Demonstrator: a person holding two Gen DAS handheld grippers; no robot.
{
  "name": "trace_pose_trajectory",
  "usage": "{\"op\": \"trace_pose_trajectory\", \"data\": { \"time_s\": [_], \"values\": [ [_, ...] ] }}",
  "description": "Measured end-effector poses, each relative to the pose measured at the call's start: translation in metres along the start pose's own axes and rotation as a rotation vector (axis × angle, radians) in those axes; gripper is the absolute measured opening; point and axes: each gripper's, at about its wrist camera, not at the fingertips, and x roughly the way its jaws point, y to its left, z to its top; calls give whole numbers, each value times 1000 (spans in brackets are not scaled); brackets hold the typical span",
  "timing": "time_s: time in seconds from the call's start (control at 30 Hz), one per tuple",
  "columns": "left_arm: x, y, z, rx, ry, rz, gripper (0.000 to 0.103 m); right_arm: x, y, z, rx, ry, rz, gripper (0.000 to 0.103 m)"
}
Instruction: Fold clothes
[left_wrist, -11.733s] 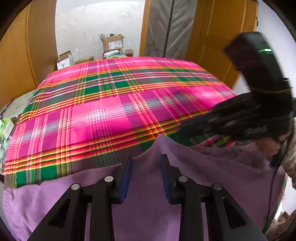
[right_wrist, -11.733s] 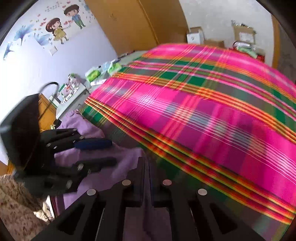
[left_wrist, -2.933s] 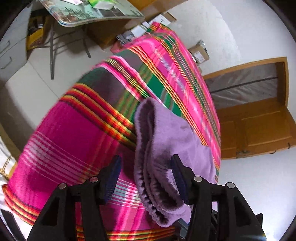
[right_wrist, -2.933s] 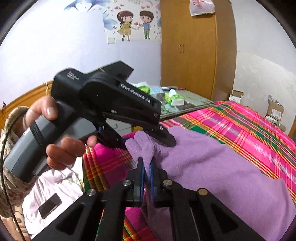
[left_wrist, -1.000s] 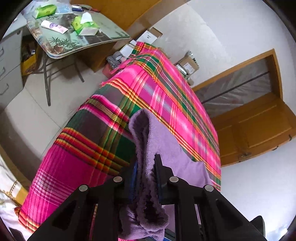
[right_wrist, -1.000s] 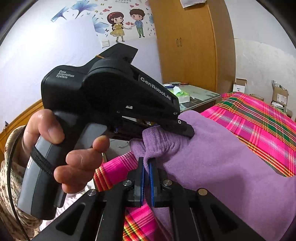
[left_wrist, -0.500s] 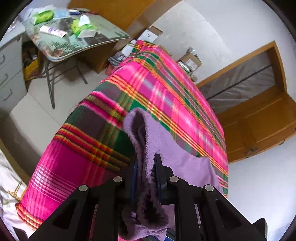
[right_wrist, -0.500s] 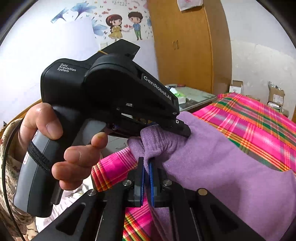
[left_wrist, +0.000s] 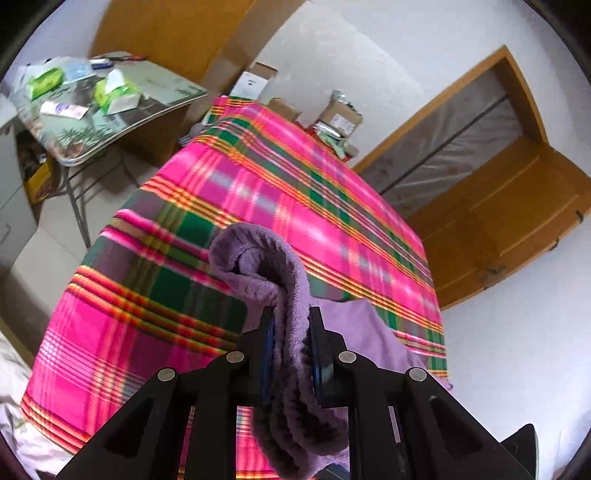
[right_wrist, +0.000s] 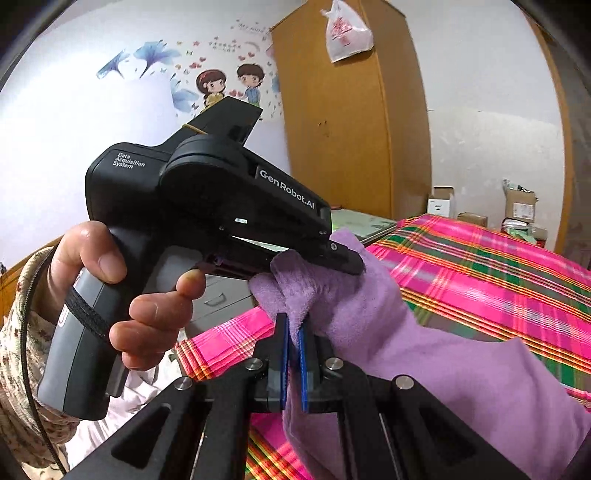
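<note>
Right wrist view: both grippers, left (right_wrist: 314, 264) and right (right_wrist: 291, 354), have fingers clamped on the garment (right_wrist: 424, 365), lifted above the bed (right_wrist: 480, 273). Next: carry the edge across, folding.

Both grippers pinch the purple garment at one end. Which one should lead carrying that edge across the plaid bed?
Probably left. The left gripper clamps the bunched purple garment facing the plaid bed; the right gripper faces the left.
</note>
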Motion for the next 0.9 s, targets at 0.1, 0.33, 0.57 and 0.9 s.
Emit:
{"op": "trace_pose_trajectory", "data": {
  "time_s": [0.1,0.33,0.57,0.9],
  "values": [
    [1,-20,-2,39,-2,-12,17,-16,-3,-1,9,-24,-17,5],
    [11,-59,-13,103,21,-35,17,-50,-18,-6,41,-63,-53,5],
    [22,-97,-23,169,48,-56,17,-70,-37,-5,76,-97,-90,5],
    [48,-137,-40,240,107,-97,18,-110,-56,-22,110,-106,-156,5]
  ]
}}
